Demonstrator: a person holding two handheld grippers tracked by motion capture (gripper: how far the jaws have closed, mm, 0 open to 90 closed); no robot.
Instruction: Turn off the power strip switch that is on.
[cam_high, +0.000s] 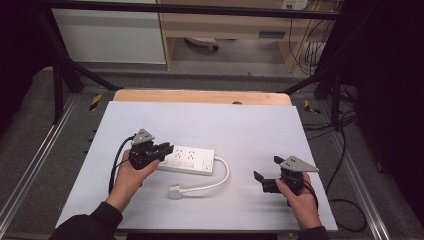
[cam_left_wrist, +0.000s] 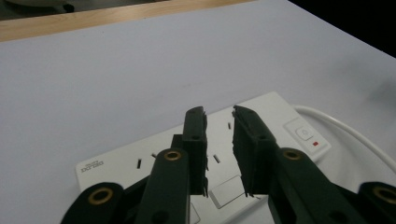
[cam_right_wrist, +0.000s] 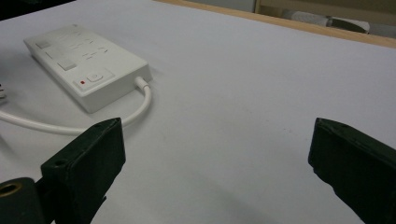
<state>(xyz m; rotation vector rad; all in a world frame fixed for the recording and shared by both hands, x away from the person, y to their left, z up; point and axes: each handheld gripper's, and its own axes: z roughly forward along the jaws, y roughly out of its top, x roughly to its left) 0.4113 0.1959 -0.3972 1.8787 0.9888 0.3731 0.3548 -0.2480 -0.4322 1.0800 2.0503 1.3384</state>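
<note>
High view: white power strip (cam_high: 186, 160) lies flat near the middle of the tabletop (cam_high: 210, 125), switch end toward the person's right. Its cord (cam_high: 220, 176) loops off that end, and the plug (cam_high: 174, 192) rests just in front of the strip.

Left claw (cam_high: 164, 149) sits over the strip's left end. In the left gripper view the jaws stand narrow, a slim gap between them, hovering above the socket face; nothing is between the pads. No grip on the strip body visible. A small dark block sits against the inner side of one jaw; cannot tell whether it is part of the claw.

Right claw (cam_high: 265, 181) rests well to the right of the strip, apart from the cord. The right gripper view shows its jaws wide, bare tabletop between them.

Judgement: step in hand looks like the left claw addressing the top of the strip, a press on a button or a hold-down.

Notes for doing it well:
- Come straight down onto the strip; a skewed push would slide it across the smooth tabletop.
- Keep the narrow jaws clear of the socket slots.
- Right claw could go to the plug, approaching from the side away from the strip so the cord is not dragged.
</note>
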